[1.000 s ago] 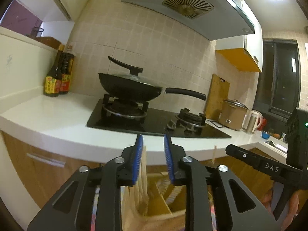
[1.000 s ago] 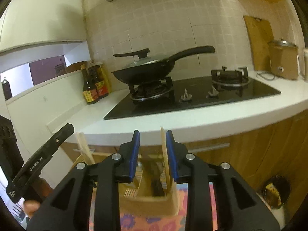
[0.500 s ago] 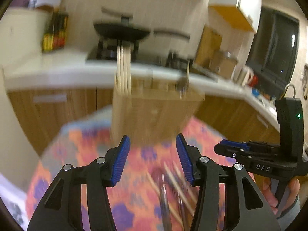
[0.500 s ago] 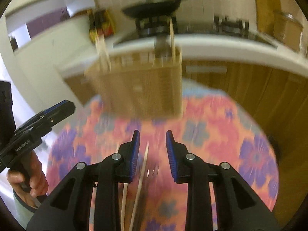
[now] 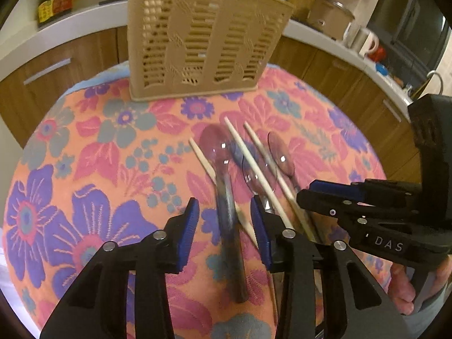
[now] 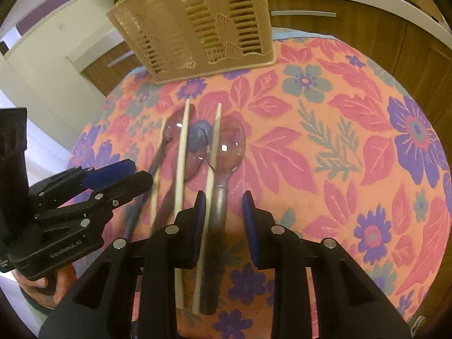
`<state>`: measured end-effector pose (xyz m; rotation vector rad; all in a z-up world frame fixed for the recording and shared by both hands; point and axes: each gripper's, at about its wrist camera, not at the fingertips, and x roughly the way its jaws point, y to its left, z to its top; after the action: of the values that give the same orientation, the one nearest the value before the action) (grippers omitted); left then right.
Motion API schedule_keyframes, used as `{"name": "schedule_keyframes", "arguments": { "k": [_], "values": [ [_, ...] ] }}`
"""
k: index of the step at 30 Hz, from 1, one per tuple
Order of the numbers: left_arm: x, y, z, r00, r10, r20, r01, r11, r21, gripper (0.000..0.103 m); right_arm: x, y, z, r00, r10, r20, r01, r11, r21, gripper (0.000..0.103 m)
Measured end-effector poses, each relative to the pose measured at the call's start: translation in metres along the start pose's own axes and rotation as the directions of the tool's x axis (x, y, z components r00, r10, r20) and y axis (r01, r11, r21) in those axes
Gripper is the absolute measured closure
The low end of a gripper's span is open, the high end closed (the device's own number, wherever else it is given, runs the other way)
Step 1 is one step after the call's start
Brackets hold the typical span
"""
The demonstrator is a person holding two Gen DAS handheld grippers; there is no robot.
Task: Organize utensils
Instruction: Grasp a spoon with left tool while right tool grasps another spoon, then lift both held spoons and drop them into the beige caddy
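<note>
A tan slotted utensil basket stands at the far side of the flowered table; it also shows in the right wrist view. Three metal spoons and several pale chopsticks lie mixed in front of it. My left gripper is open, its jaws either side of the handle of the left spoon. My right gripper is open over the handle of the right spoon, with a chopstick beside it. Each gripper shows in the other's view: the right one, the left one.
The table carries a pink, orange and purple flowered cloth. Wooden cabinets and a white counter lie behind, with sauce bottles, a rice cooker and a kettle.
Both grippers dropped from above the basket and tilted down toward the table. The jaws opened wider and now hover over the spoons and chopsticks.
</note>
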<state>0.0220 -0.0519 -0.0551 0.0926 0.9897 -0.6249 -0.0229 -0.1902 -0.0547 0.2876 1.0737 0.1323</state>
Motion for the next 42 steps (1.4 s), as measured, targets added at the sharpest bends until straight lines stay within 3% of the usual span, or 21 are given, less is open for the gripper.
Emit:
{"name": "schedule_keyframes", "arguments": {
  "k": [1,7,9,10,18,22,27,31,36,40,42],
  "values": [
    [0.003,-0.001,0.000,1.000,0.007,-0.010,-0.007,1.000,0.008,0.074,0.001,0.000,-0.001,1.000,-0.001,-0.002,0.001,1.000,-0.001,0.081],
    [0.010,-0.014,0.006,0.998,0.058,-0.021,-0.057,0.998,0.035,0.074,0.003,0.016,-0.002,0.999,-0.049,-0.004,0.049,0.997,-0.064,0.085],
    [0.012,-0.019,0.007,0.995,0.094,-0.014,-0.093,0.994,0.055,0.085,0.003,0.021,-0.002,0.998,-0.055,-0.007,0.055,0.995,-0.085,0.093],
    [0.012,-0.020,0.007,0.997,0.080,-0.016,-0.079,0.995,0.055,0.092,0.003,0.021,-0.001,0.999,-0.046,-0.013,0.045,0.996,-0.082,0.093],
    [-0.006,-0.007,-0.001,0.999,0.039,0.030,-0.039,0.999,-0.014,0.093,-0.007,0.005,-0.001,0.998,-0.058,0.006,0.058,0.998,-0.039,0.093],
    [-0.022,0.007,-0.007,0.995,0.083,0.046,-0.081,0.996,-0.049,0.093,-0.020,-0.004,-0.001,0.996,-0.088,0.028,0.089,0.995,-0.034,0.093],
    [-0.032,0.023,-0.019,0.981,0.194,0.030,-0.191,0.979,-0.074,0.093,-0.025,-0.015,-0.005,0.988,-0.151,0.023,0.152,0.987,-0.049,0.093],
    [-0.036,0.029,-0.031,0.983,0.183,0.007,-0.182,0.980,-0.076,0.092,-0.021,-0.020,-0.010,0.987,-0.161,-0.006,0.161,0.985,-0.057,0.093],
    [-0.034,0.031,-0.033,0.993,0.117,-0.018,-0.118,0.989,-0.085,0.086,-0.015,-0.022,-0.014,0.988,-0.146,-0.043,0.143,0.988,-0.053,0.092],
    [-0.035,0.037,-0.033,0.997,0.078,-0.022,-0.079,0.992,-0.097,0.068,-0.014,-0.027,-0.011,0.991,-0.108,-0.081,0.105,0.994,-0.038,0.091],
    [-0.034,0.039,-0.031,0.997,0.077,-0.031,-0.079,0.993,-0.086,0.065,-0.014,-0.030,-0.007,0.992,-0.070,-0.106,0.067,0.997,-0.024,0.082]
  ]
}}
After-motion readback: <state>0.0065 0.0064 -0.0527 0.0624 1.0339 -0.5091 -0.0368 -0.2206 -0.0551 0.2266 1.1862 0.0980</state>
